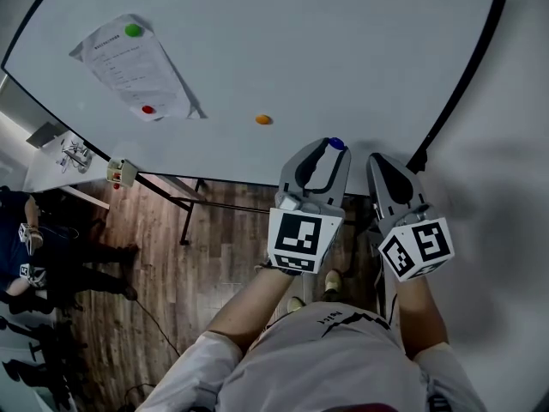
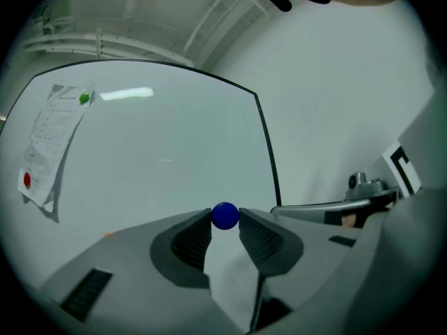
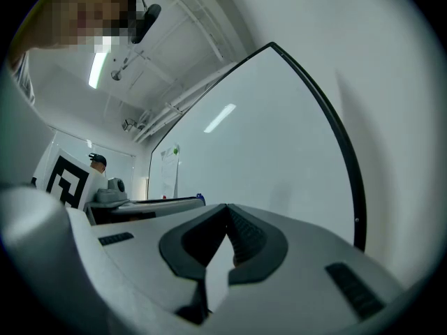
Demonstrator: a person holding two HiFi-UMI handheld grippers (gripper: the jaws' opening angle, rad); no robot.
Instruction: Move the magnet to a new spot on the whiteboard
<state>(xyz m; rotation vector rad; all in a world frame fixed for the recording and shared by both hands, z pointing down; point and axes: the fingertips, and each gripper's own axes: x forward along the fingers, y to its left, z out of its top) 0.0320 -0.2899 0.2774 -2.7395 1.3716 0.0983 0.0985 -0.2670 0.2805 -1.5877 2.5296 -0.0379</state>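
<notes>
Where the blue magnet (image 2: 225, 216) sat: between the very tips of the left gripper's jaws, low on the board near its right edge. No view showed whether it touched the surface or was lifted just off it.
Left gripper (image 2: 225, 220): clenched on the blue magnet, its ribbed pads pressing the ball from both sides. The tip hold probably kept the jaws clear of the board, so the magnet could be pulled off and set down flat.
Whiteboard (image 1: 326, 41): mostly bare across the middle and right, so free spots for the magnet looked plentiful.
Orange magnet (image 1: 263, 119): alone on the board, up and left of the held one, well apart from it.
Paper sheet (image 1: 129, 67): pinned far left by a green magnet (image 1: 133, 30) at its top and a red magnet (image 1: 148, 109) at its bottom. Those two looked needed where they were.
Right gripper (image 3: 227, 211): jaws pressed together on nothing, held just beside the left one and off the board's right frame, apparently idle so one-handed work had room.
</notes>
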